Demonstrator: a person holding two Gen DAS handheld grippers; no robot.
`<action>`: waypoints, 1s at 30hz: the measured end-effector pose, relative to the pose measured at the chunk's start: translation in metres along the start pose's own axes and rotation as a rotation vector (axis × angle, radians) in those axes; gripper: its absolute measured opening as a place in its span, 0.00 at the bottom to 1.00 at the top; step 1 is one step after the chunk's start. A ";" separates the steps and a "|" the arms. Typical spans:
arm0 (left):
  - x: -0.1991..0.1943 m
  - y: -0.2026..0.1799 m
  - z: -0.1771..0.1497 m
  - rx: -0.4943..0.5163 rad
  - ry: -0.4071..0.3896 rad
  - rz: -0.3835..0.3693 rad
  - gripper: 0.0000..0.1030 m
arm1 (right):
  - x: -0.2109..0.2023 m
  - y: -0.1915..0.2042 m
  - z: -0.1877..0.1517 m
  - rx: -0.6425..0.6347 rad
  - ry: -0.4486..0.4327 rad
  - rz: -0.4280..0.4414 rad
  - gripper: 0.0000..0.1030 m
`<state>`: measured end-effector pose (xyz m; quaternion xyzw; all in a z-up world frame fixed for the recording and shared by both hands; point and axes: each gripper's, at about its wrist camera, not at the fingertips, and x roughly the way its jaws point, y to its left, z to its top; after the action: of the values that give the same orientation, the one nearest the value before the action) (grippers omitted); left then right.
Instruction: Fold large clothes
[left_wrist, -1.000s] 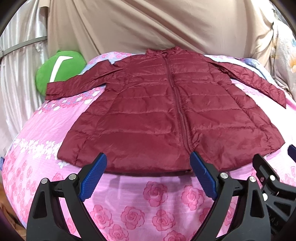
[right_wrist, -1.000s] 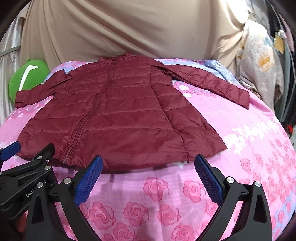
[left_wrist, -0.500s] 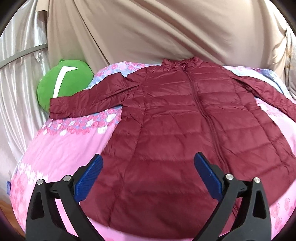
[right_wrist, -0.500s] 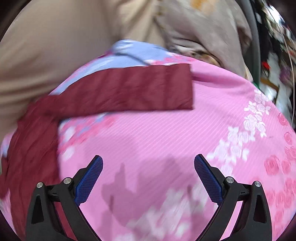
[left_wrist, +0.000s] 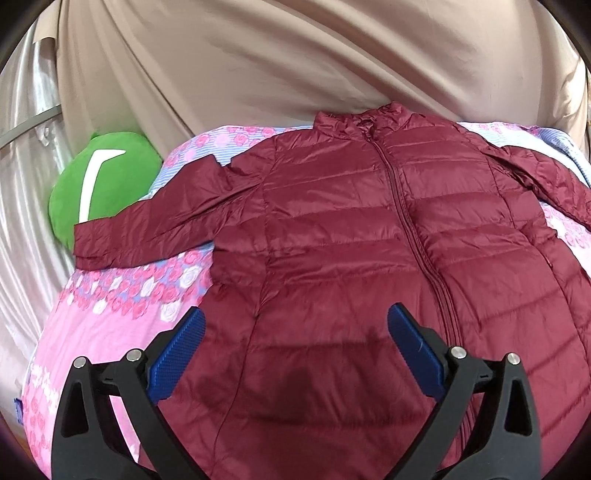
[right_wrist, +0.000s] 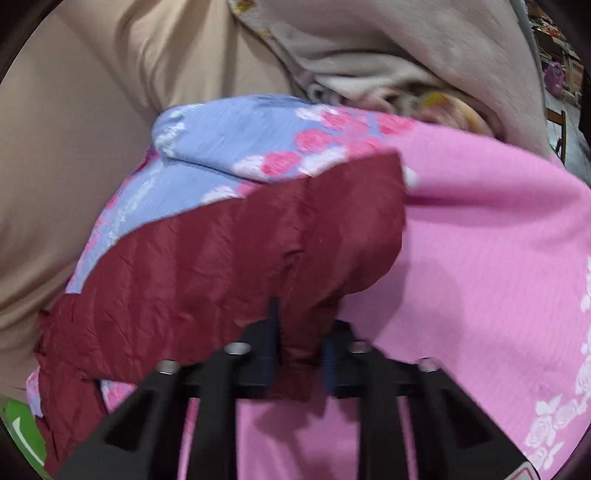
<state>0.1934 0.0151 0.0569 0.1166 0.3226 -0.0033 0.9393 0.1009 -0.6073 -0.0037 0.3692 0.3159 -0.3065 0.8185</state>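
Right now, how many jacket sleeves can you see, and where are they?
2. One sleeve lies spread toward the green cushion. The other sleeve lies on the pink bedspread, its edge pinched in the right gripper, whose jaws have just been closing.

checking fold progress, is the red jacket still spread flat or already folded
Spread, not folded: the jacket lies zipped and flat on the pink sheet, both sleeves out. The right gripper pinches one sleeve.

right claw (right_wrist: 299, 354) just closed, pinching sleeve (right_wrist: 229, 258)
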 end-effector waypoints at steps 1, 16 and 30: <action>0.003 -0.001 0.001 0.002 0.001 -0.002 0.94 | -0.004 0.010 0.004 -0.012 -0.023 0.013 0.09; 0.042 0.012 0.012 -0.042 0.060 -0.068 0.94 | -0.090 0.427 -0.138 -0.796 -0.049 0.663 0.08; 0.118 0.051 0.065 -0.209 0.169 -0.377 0.94 | -0.064 0.428 -0.224 -0.905 0.024 0.714 0.60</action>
<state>0.3302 0.0582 0.0456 -0.0438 0.4148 -0.1356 0.8987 0.3112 -0.1807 0.1018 0.0696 0.2809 0.1586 0.9440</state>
